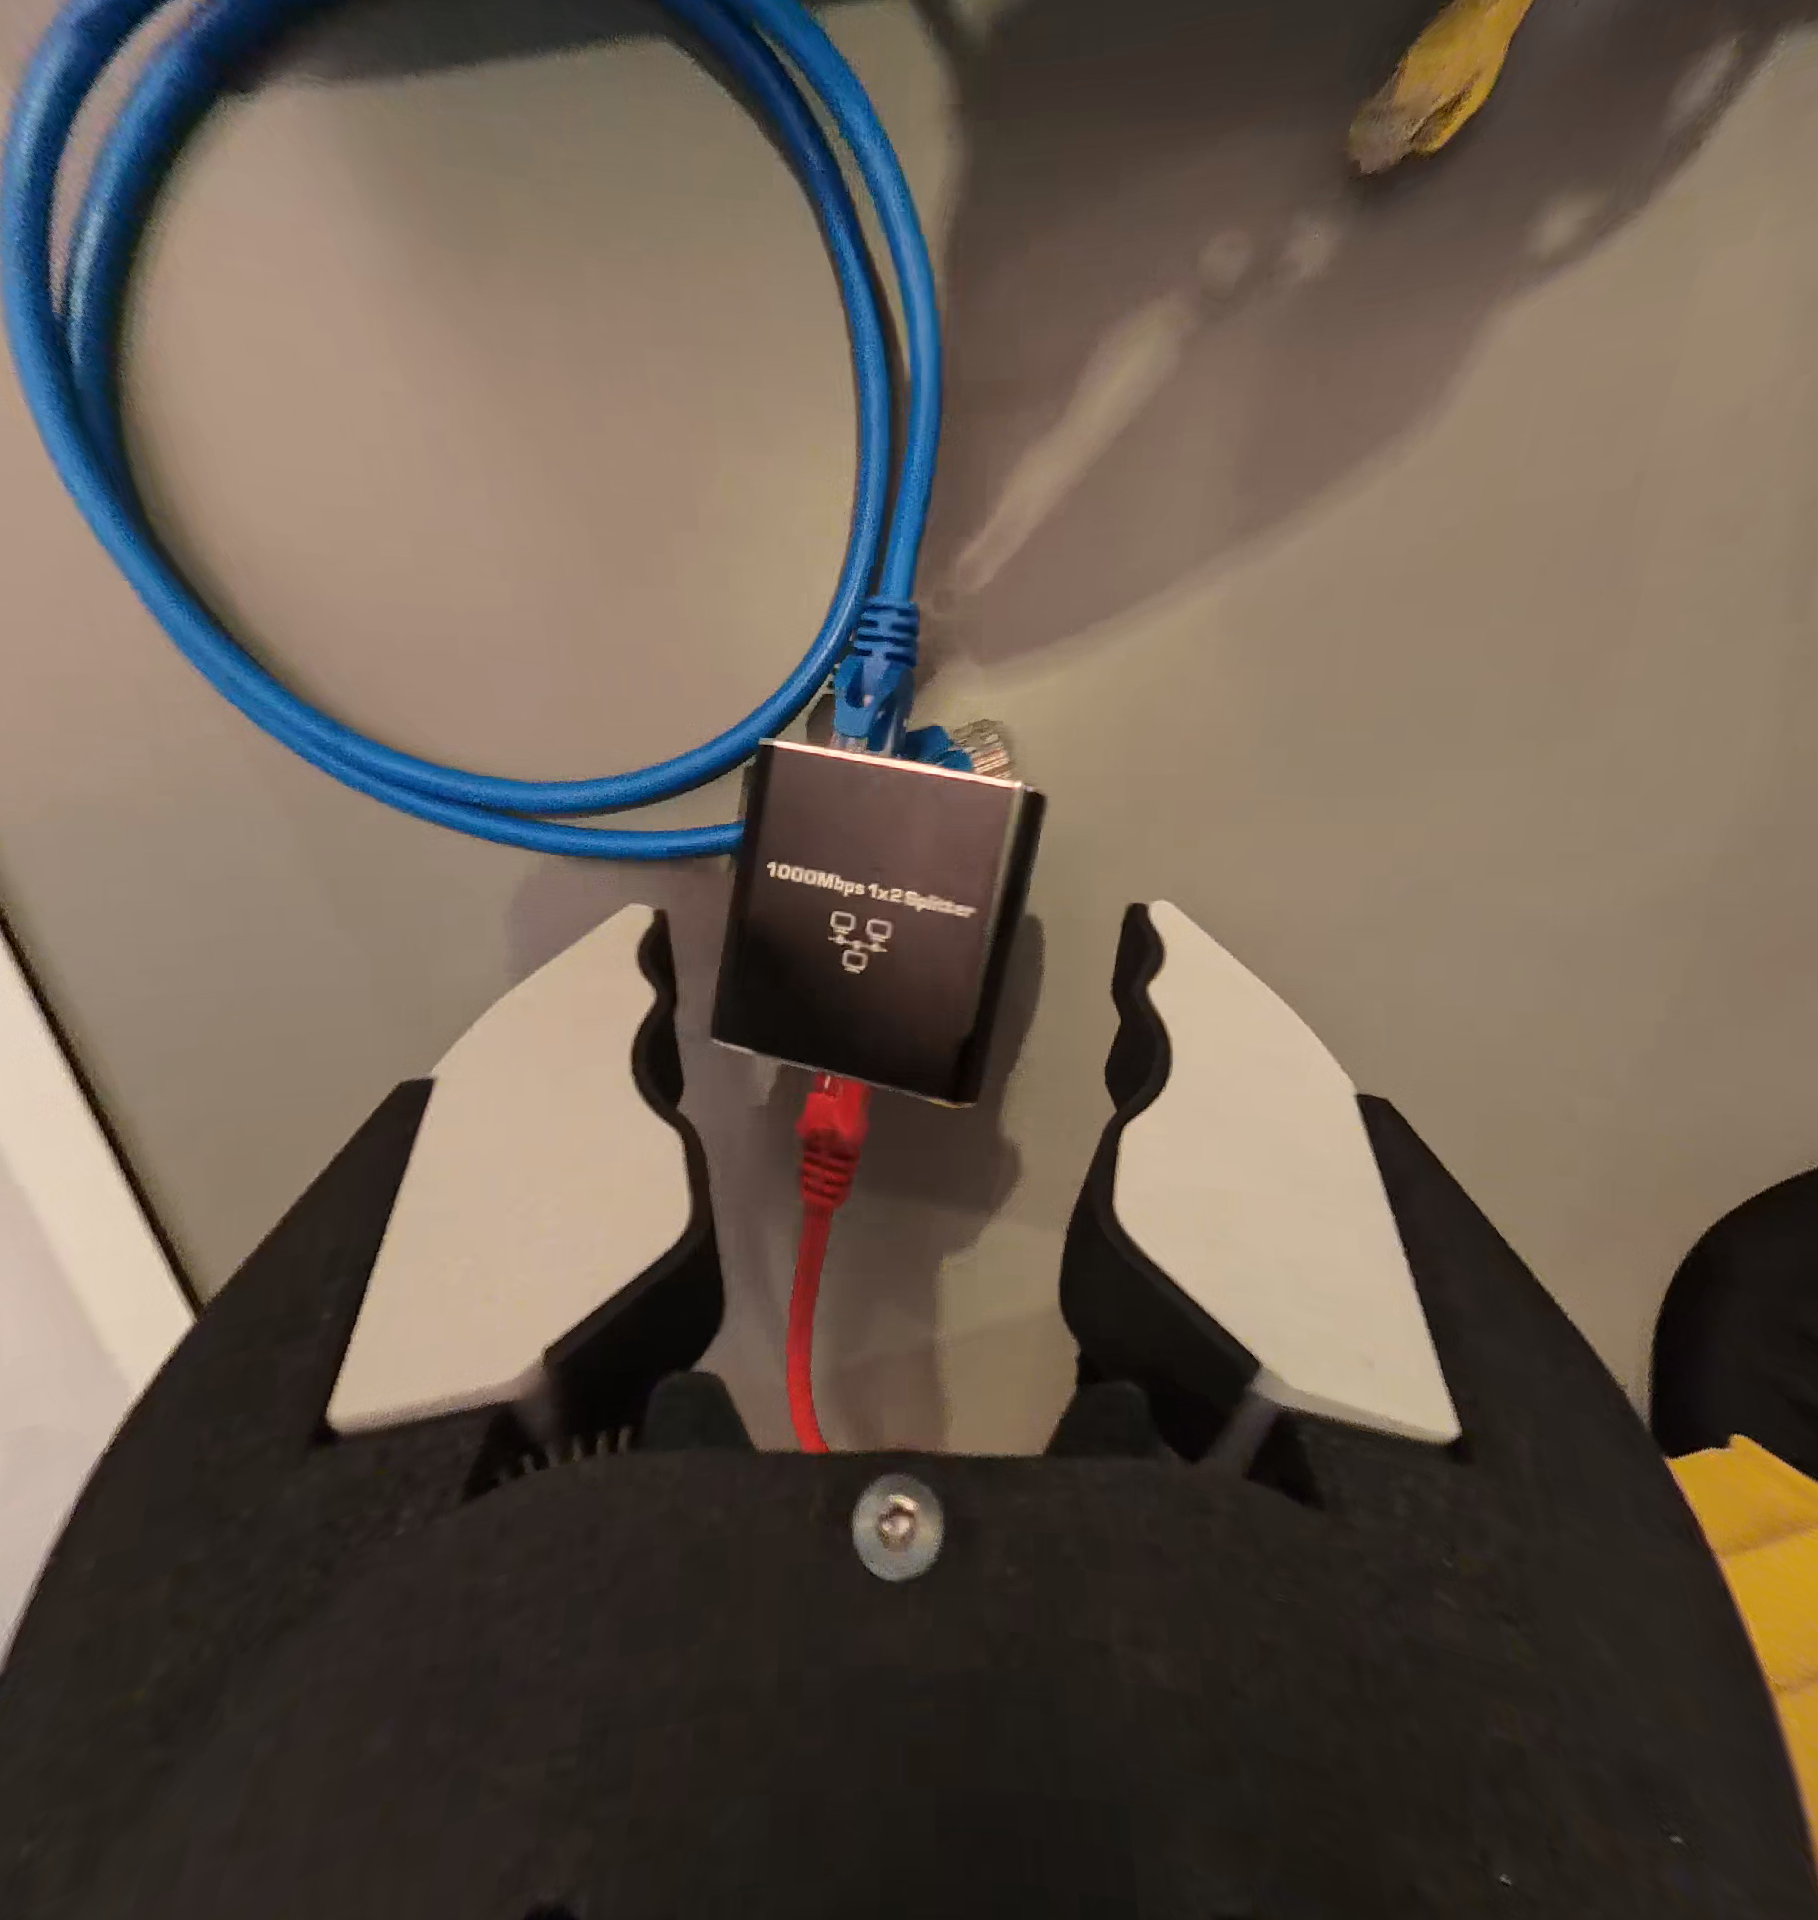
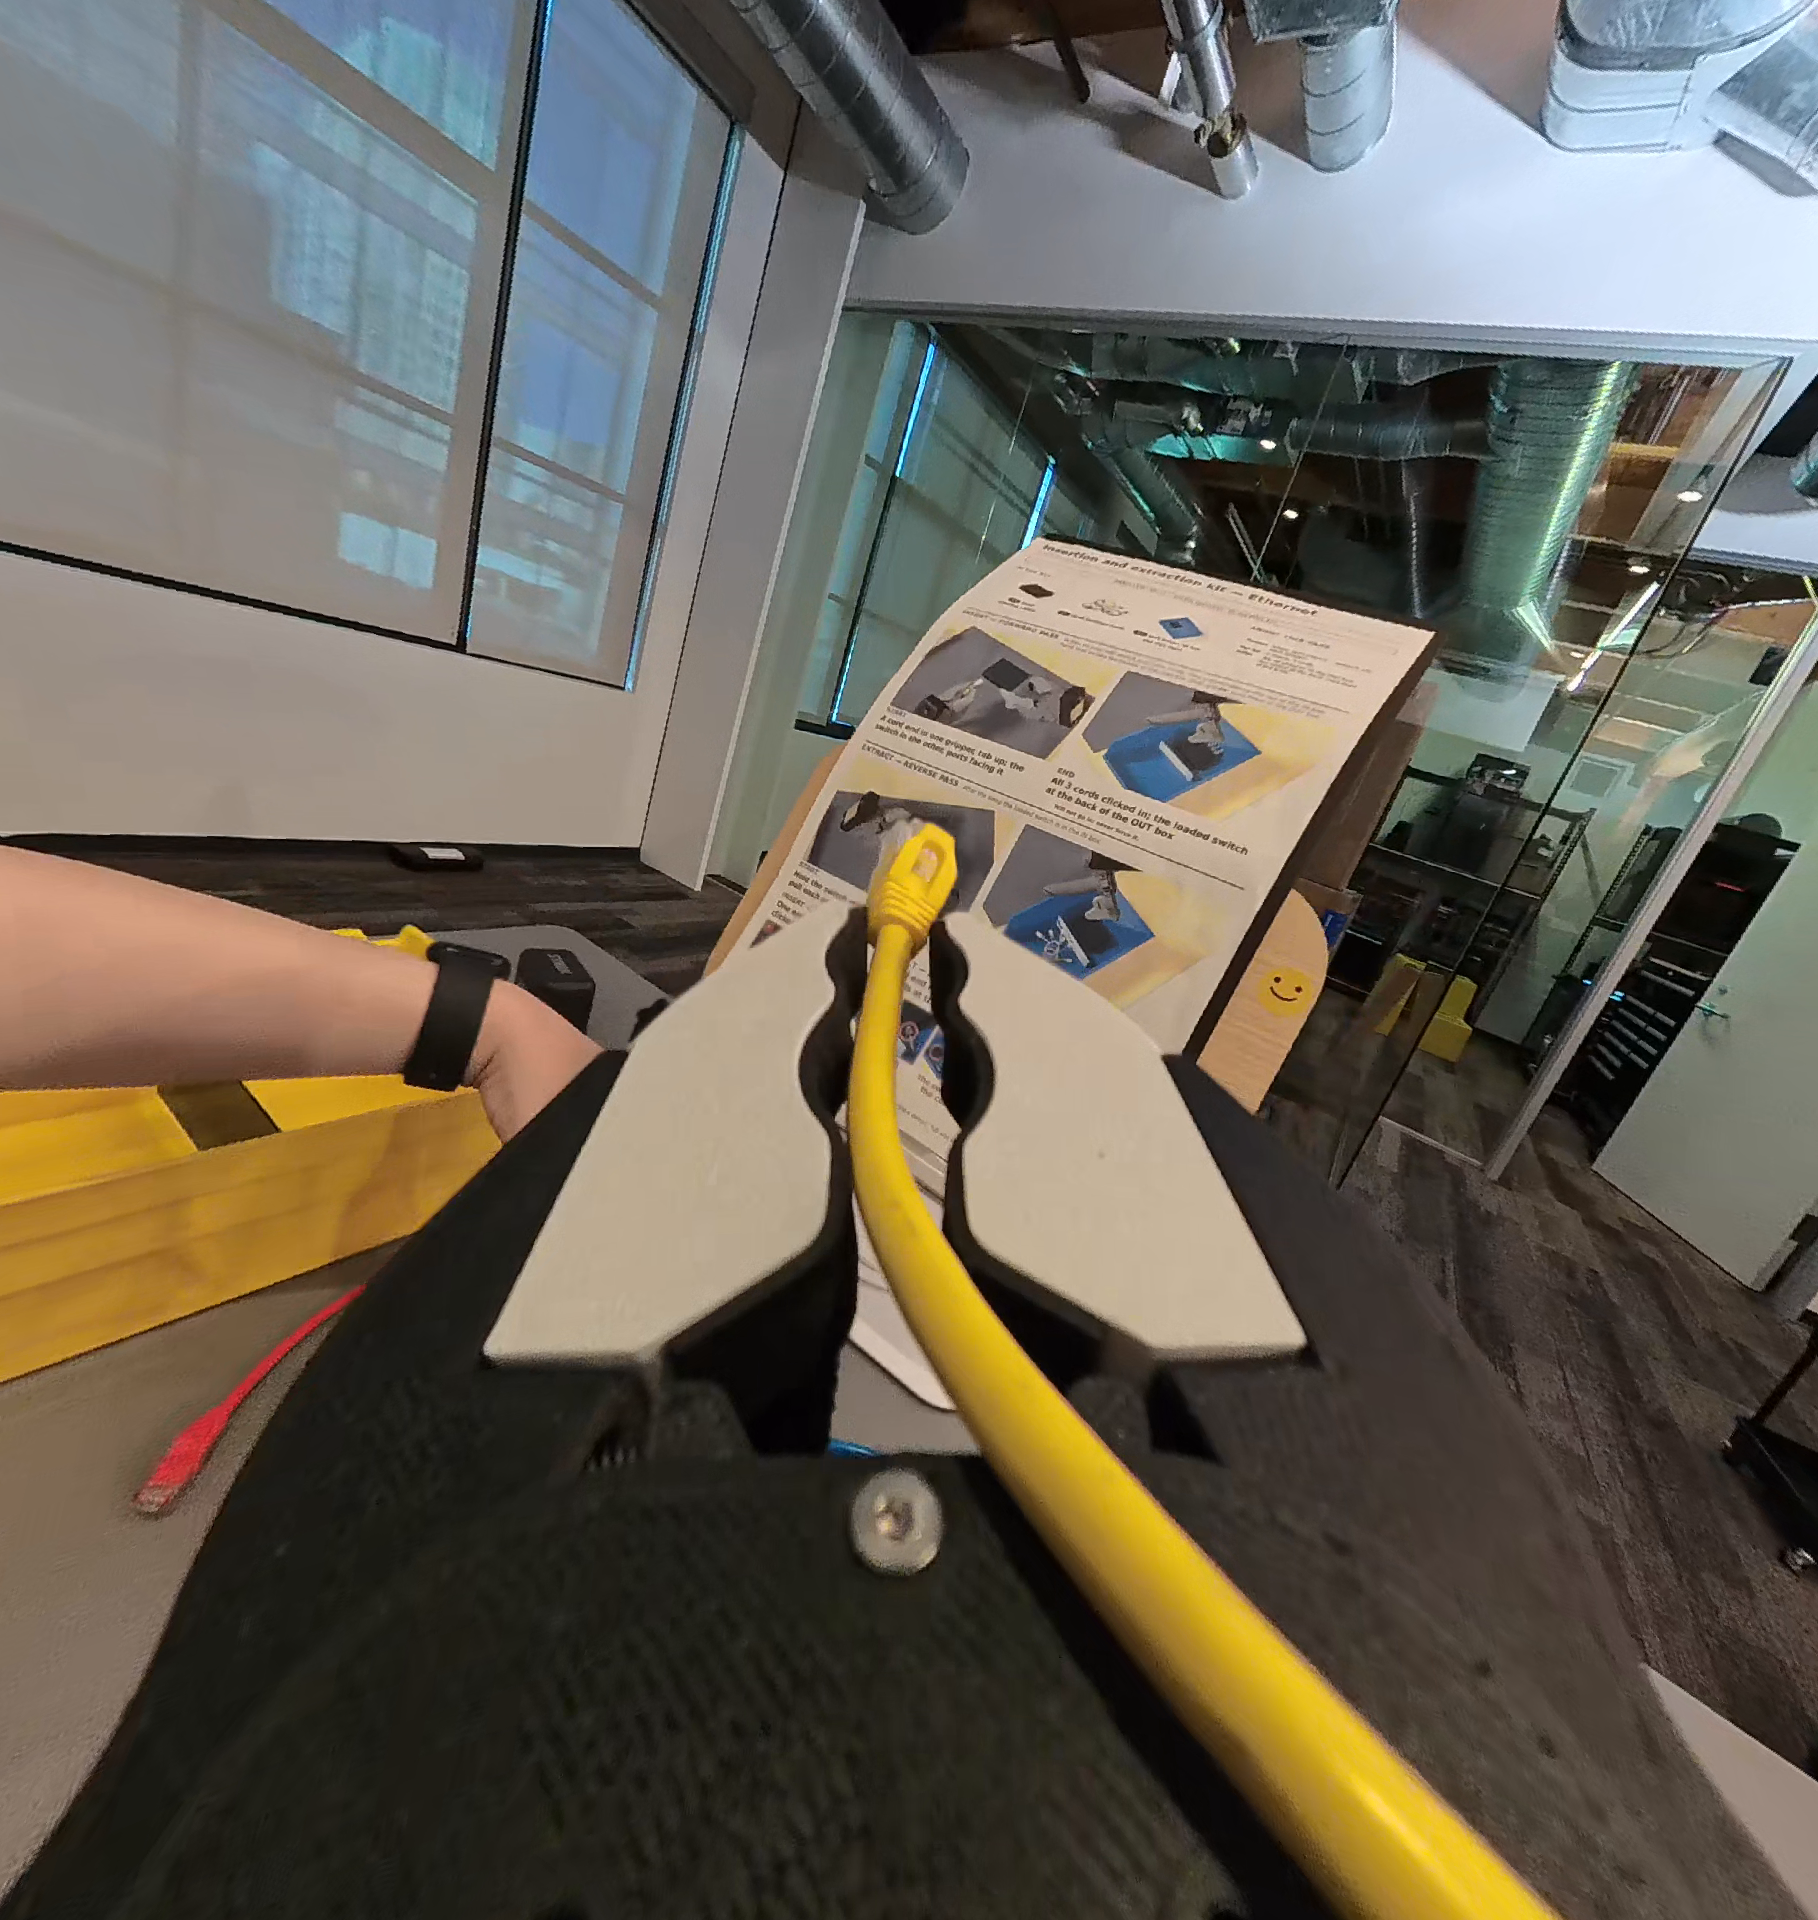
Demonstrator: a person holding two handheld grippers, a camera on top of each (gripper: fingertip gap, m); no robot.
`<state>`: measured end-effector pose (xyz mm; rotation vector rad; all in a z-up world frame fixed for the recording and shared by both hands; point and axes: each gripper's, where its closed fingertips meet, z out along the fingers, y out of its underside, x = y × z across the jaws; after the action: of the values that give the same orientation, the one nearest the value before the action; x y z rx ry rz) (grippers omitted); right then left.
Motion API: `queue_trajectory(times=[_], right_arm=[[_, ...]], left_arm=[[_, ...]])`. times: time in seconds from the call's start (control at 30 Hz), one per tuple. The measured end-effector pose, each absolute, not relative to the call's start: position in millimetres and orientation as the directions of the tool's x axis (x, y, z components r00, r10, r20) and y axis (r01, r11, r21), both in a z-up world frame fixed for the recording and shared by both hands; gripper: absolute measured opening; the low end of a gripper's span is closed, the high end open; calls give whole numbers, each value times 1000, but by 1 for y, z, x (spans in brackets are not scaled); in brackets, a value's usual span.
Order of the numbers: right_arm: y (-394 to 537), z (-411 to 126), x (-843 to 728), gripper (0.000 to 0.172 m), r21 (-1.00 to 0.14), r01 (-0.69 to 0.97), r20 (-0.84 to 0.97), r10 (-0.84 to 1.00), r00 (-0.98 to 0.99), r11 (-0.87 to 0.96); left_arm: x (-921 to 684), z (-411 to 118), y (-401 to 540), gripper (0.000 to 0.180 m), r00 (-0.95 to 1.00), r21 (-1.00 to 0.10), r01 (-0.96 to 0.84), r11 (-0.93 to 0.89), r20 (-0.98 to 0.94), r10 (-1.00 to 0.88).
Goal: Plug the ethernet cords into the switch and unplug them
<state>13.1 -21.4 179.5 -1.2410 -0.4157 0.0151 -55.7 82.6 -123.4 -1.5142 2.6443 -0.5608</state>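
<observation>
While one switch (image 1: 874, 925) lies flat, three cords show.

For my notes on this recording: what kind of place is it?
Probably an office or lab workspace: bare ceiling ducts, glass partition walls, carpet floor, and an instruction sheet propped on the table.

I'm seeing the grey worktop (image 1: 1404, 727) carrying the black switch (image 1: 874, 925), a coiled blue cord (image 1: 469, 769) and a red cord (image 1: 817, 1299), both sitting plugged into it.
</observation>
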Motion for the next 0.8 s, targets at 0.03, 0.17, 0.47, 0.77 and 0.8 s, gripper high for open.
queue_trajectory(times=[0.03, 0.17, 0.47, 0.77, 0.8], right_arm=[[-20, 178, 14, 12, -920, 214, 299, 234, 925, 329], [-17, 176, 19, 12, -922, 214, 295, 228, 928, 322], [-13, 173, 25, 12, -930, 211, 284, 226, 932, 301], [-10, 169, 23, 8, -929, 235, 302, 221, 927, 285], [-8, 164, 20, 8, -934, 239, 304, 243, 921, 264]], left_arm=[[-56, -128, 84, 81, -522, -316, -831, 459, 152, -840], [-58, -138, 86, 78, -498, -309, -850, 426, 210, -841], [-56, -151, 86, 66, -467, -314, -864, 394, 207, -860], [-57, -153, 82, 66, -441, -300, -877, 375, 192, -877], [-57, -153, 82, 66, -439, -296, -878, 377, 182, -880]])
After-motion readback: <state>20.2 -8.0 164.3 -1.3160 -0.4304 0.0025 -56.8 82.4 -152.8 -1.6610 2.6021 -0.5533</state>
